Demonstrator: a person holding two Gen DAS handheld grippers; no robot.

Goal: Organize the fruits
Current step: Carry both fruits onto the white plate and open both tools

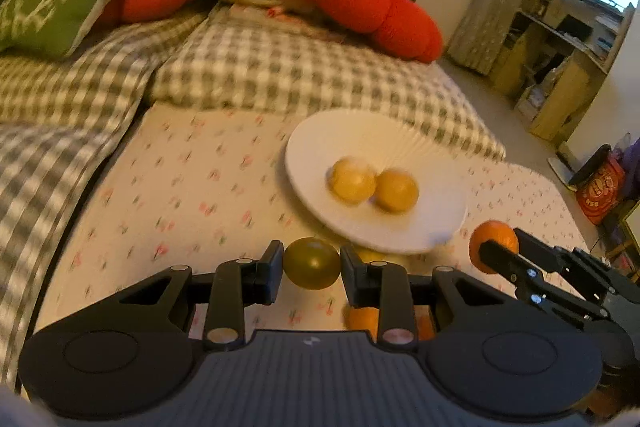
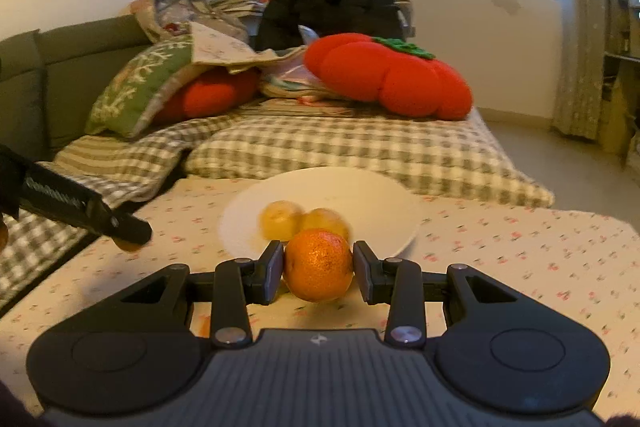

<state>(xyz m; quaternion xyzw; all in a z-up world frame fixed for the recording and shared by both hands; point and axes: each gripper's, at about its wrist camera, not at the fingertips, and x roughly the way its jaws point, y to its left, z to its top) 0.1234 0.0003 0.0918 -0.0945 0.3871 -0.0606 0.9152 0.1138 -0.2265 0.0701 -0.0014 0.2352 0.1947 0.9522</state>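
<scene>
A mandarin (image 2: 318,264) is pinched in the right tongs (image 2: 318,267) and a small yellow-green fruit (image 1: 312,263) in the left tongs (image 1: 312,265), both carried clear of the bed's flowered sheet (image 1: 192,187). The white plate (image 1: 320,131), already holding two yellow fruits (image 1: 352,179), lies straight ahead of both tongs, just beyond the tips, the left pair seeming slightly nearer its near rim. Open room is judged to remain on the plate's right half, while the checked pillow (image 1: 280,75) crowds its far edge.
</scene>
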